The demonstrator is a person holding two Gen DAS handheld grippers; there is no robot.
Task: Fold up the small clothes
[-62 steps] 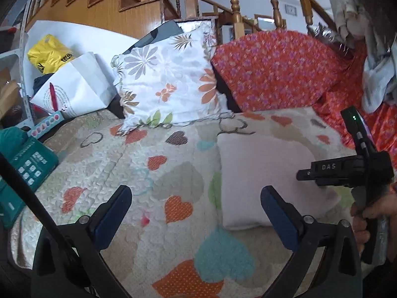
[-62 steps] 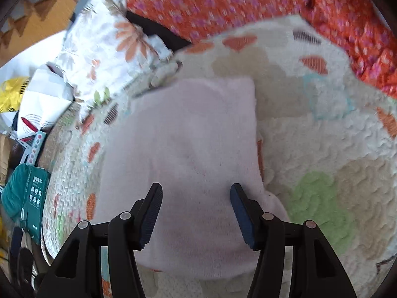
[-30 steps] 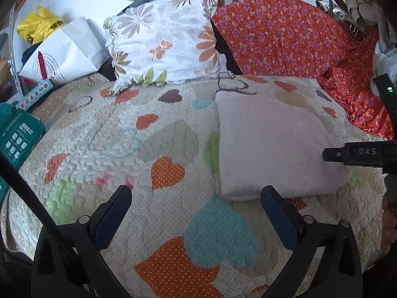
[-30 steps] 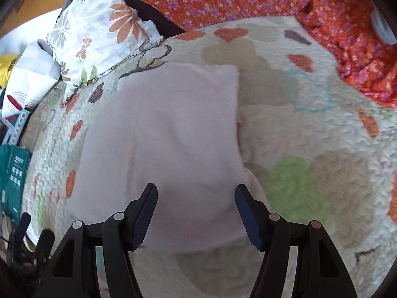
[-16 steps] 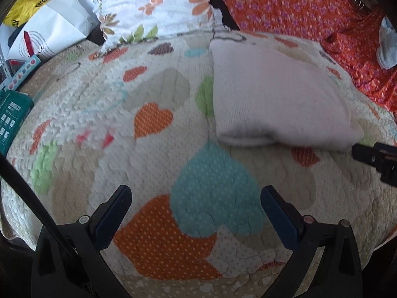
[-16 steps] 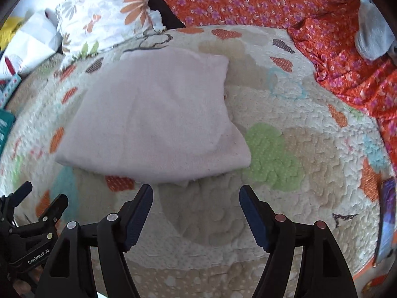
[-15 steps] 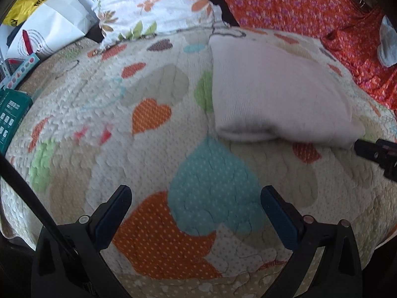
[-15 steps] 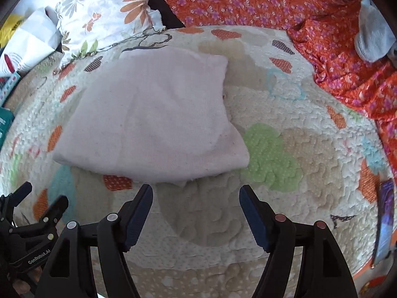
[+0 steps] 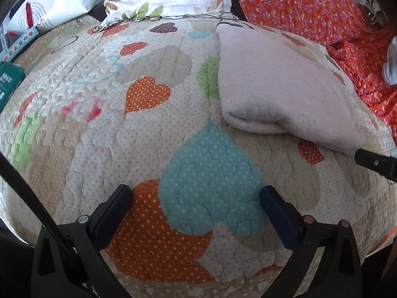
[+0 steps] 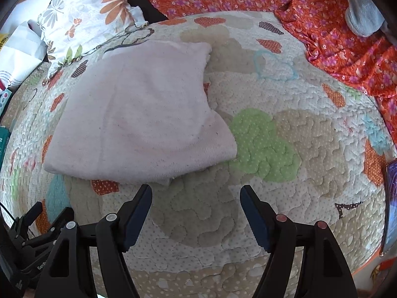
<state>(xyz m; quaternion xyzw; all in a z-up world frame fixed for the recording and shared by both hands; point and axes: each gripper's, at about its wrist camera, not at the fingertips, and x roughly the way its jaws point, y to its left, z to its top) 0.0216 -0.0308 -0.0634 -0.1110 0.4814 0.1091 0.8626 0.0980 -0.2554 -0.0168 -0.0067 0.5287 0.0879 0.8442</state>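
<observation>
We see the pale pink folded garment [image 10: 141, 114] lying flat on the heart-patterned quilt [image 9: 203, 173] that covers the bed, its long axis running from the near edge of the bed back toward the flowered pillow [image 10: 84, 15], with the thick folded edge facing us and the narrower end pointing at the pillow. In the left wrist view the same garment [image 9: 280, 84] sits to the right of the left hand-held gripper [image 9: 196, 198], well clear of its fingers, which stand wide apart over a teal heart and grasp nothing. The right hand-held gripper [image 10: 196, 198] hovers just in front of the garment's near edge, its fingers spread and empty; the tip of it shows at the right edge of the left view. Compared with two seconds ago, both hand-held grippers have drawn back toward the foot of the bed: the right one no longer straddles the garment, and the staircase has dropped out of the left view. The orange flowered bedspread [image 10: 347, 49] lies crumpled to the right. On the body of the left hand-held gripper, seen low in the right view, we can read only "Gen"; the rest is cut off. A phone [image 10: 390, 206] lies at the quilt's right edge.
</observation>
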